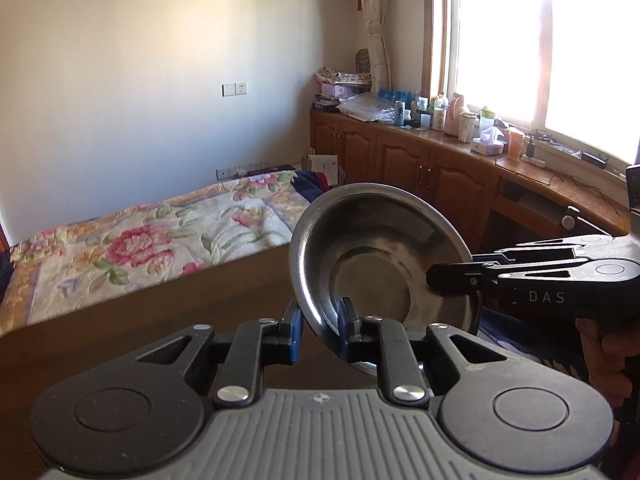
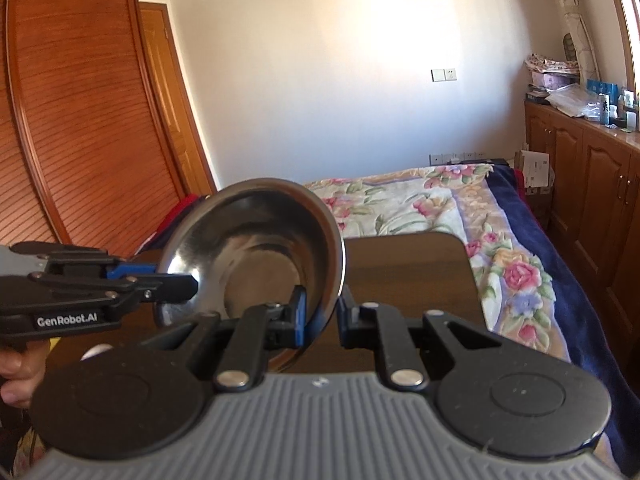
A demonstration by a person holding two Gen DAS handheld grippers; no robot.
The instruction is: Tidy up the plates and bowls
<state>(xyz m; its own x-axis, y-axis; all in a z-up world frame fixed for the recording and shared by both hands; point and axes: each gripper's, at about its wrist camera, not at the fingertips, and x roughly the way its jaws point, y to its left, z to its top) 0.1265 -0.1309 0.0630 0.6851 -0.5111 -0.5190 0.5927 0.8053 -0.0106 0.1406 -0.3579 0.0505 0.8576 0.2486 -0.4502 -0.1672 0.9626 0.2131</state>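
Observation:
A stainless steel bowl [image 1: 372, 248] hangs tilted in the air over a dark wooden table [image 1: 160, 320], its hollow side facing both cameras. My left gripper [image 1: 320, 330] is shut on the bowl's lower rim, one blue-padded finger on each side of the wall. My right gripper [image 1: 444, 276] comes in from the right and clamps the opposite rim. In the right wrist view the same bowl [image 2: 256, 232] sits between my right gripper [image 2: 323, 316] at its near rim and my left gripper [image 2: 176, 280] at its left rim.
The table [image 2: 420, 272] ends at a bed with a floral cover [image 2: 460, 208]. Wooden cabinets with a cluttered top [image 1: 420, 168] run under the window on the right. A slatted wardrobe [image 2: 80, 120] stands on the left. A small white rounded thing [image 2: 96, 352] shows below the left gripper.

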